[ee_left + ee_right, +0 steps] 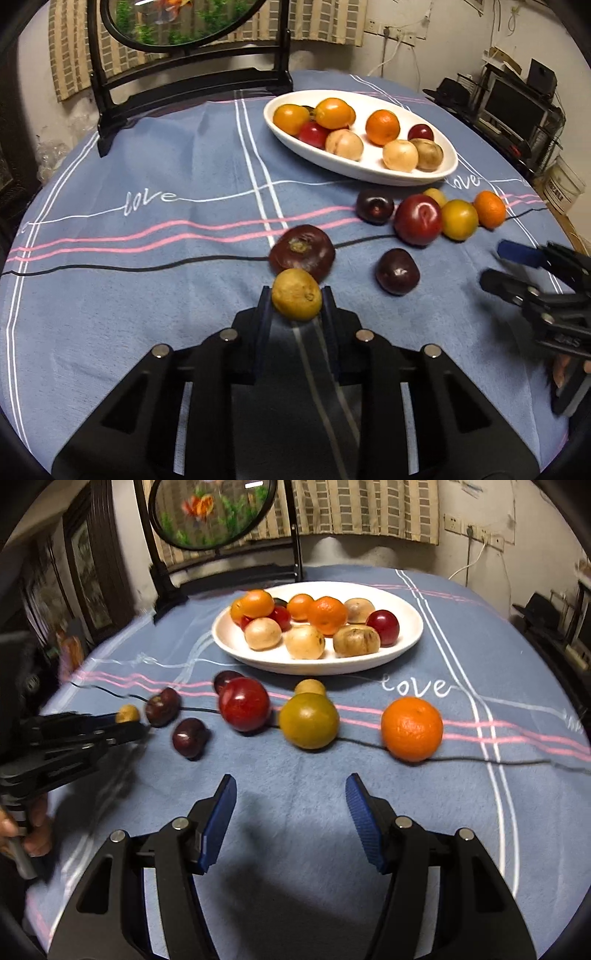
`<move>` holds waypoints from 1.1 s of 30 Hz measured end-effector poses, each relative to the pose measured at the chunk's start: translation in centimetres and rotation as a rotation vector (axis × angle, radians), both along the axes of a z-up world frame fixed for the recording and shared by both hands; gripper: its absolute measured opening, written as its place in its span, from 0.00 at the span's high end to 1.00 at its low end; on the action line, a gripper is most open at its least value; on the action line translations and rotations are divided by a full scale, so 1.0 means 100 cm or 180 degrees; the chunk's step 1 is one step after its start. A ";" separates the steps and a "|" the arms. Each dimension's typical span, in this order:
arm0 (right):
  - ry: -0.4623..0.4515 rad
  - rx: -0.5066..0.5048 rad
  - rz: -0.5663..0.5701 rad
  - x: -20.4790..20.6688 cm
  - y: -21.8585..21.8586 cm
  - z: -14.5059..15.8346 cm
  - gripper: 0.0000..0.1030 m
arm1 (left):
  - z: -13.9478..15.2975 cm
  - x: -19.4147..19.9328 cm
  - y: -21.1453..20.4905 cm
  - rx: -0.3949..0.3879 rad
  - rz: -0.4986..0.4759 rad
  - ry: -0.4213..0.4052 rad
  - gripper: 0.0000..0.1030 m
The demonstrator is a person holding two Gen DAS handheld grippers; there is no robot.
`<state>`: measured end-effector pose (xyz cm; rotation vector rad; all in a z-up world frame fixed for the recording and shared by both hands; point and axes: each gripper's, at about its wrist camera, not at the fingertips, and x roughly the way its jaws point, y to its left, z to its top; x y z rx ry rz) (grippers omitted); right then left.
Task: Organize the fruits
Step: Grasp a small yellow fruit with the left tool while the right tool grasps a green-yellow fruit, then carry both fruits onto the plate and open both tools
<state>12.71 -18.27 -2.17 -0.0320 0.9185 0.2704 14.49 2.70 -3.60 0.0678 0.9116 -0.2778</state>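
My left gripper (296, 295) is shut on a small yellow fruit (296, 294), held just in front of a dark red fruit (302, 252); the yellow fruit also shows in the right wrist view (127, 713). A white oval plate (369, 171) at the back holds several orange, red and tan fruits. Loose on the cloth lie dark plums (397, 271), a red fruit (243, 704), a yellow-green fruit (308, 720) and an orange (411, 728). My right gripper (291, 805) is open and empty, short of the yellow-green fruit.
A blue tablecloth (147, 295) with pink, white and black lines covers the round table. A black stand with a round fish picture (177, 44) stands at the back left. Shelves and a monitor (513, 107) lie beyond the right edge.
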 end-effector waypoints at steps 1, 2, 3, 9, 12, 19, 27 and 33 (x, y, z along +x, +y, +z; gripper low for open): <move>0.0028 -0.0081 -0.0004 0.005 0.002 -0.002 0.40 | 0.000 0.000 0.000 -0.0022 -0.0020 0.0000 0.74; 0.0074 -0.0178 -0.0024 0.012 0.005 -0.005 0.40 | 0.002 -0.001 0.001 -0.0047 -0.0035 -0.0008 0.74; 0.0109 -0.0231 -0.0041 0.018 0.006 -0.007 0.40 | 0.003 -0.002 0.001 -0.0062 -0.0046 -0.0016 0.74; 0.0114 -0.0397 -0.0029 0.044 0.017 -0.014 0.40 | 0.010 -0.007 0.003 -0.0142 -0.0079 -0.0090 0.74; 0.0107 -0.0390 -0.0075 0.051 0.017 -0.014 0.48 | 0.009 -0.006 0.004 -0.0163 -0.0092 -0.0068 0.74; 0.0125 -0.0357 -0.0057 0.050 0.017 -0.009 0.60 | 0.007 -0.004 0.005 -0.0149 -0.0063 -0.0054 0.74; 0.0013 -0.0137 -0.0073 0.020 -0.004 0.008 0.60 | 0.007 -0.006 -0.002 -0.0101 -0.0081 -0.0008 0.74; -0.0167 -0.0052 -0.0052 0.000 -0.022 0.032 0.60 | 0.022 -0.014 -0.017 -0.0079 -0.0167 -0.0050 0.74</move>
